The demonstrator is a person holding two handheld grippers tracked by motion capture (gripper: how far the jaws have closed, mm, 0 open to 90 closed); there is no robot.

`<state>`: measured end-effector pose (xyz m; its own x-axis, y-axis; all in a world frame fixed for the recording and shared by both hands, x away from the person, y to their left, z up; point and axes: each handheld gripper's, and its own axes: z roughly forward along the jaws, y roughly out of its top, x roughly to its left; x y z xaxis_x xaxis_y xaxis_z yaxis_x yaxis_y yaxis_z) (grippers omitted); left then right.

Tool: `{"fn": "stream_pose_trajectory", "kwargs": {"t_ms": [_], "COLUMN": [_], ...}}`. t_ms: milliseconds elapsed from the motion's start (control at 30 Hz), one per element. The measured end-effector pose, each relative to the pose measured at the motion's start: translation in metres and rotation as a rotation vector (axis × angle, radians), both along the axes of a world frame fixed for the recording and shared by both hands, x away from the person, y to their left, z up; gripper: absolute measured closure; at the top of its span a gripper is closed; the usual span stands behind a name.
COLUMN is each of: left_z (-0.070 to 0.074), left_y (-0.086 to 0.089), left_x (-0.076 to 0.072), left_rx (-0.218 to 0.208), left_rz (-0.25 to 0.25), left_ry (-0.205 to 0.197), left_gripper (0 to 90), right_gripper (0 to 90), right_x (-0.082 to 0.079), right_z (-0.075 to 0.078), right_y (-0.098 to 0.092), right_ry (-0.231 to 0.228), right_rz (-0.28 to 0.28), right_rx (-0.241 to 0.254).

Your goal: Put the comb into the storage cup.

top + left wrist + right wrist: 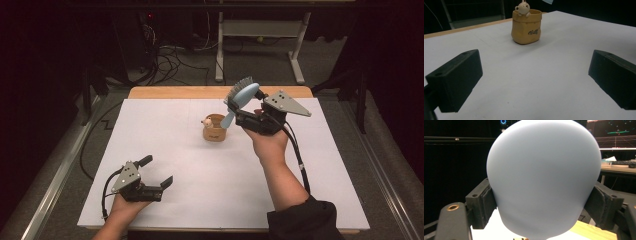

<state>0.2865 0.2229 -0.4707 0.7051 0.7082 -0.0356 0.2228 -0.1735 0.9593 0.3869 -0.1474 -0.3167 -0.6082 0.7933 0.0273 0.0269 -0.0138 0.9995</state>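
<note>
A pale blue hairbrush (242, 98) with dark bristles hangs tilted above the table, its handle pointing down toward a small tan cup (215, 128). My right gripper (241, 108) is shut on the brush's head; in the right gripper view the blue back of the brush (542, 180) bulges between both pads (488, 200). The cup (526, 26) stands upright mid-table, with a small cream figure (523, 7) peeking over its rim. My left gripper (157, 171) rests low at the front left, open, its jaws wide apart with only bare white table between them.
A white sheet (165, 150) covers the table, whose wooden edge (175, 92) shows at the back. Behind it are a white desk frame (260, 30) and cables (170, 60) on the floor. The person's forearms enter from the bottom.
</note>
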Motion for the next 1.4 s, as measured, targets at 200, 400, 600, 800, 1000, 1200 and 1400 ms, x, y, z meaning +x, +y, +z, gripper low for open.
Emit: {"fn": "stream_pose_trajectory", "kwargs": {"t_ms": [200, 400, 600, 800, 1000, 1200, 1400], "left_z": [0.0, 0.0, 0.0, 0.0, -0.001, -0.001, -0.001], "left_y": [0.0, 0.001, 0.0, 0.0, 0.0, 0.0, 0.0], "left_x": [0.0, 0.0, 0.0, -0.001, -0.001, -0.001, -0.001], "left_rx": [0.0, -0.004, -0.004, -0.002, 0.0, 0.004, 0.005], "left_rz": [-0.002, 0.001, -0.004, -0.002, -0.005, -0.008, -0.009], "left_ry": [0.001, 0.0, 0.0, 0.0, 0.0, -0.001, -0.001], "left_gripper": [0.0, 0.0, 0.0, 0.0, 0.0, 0.0, 0.0], "right_gripper": [20.7, 20.6, 20.6, 20.6, 20.6, 20.6, 20.6], "right_x": [0.007, 0.013, 0.019, 0.025, 0.034, 0.041, 0.045], "right_z": [-0.001, -0.002, -0.002, -0.001, -0.004, -0.011, -0.016], "right_y": [0.008, 0.012, 0.016, 0.02, 0.023, 0.024, 0.027], "right_ry": [0.0, 0.003, 0.005, 0.005, 0.019, 0.05, 0.065], "right_rz": [-0.002, -0.01, -0.014, -0.021, -0.031, -0.04, -0.046], "right_rx": [-0.005, -0.002, -0.001, -0.001, 0.0, 0.023, 0.01]}}
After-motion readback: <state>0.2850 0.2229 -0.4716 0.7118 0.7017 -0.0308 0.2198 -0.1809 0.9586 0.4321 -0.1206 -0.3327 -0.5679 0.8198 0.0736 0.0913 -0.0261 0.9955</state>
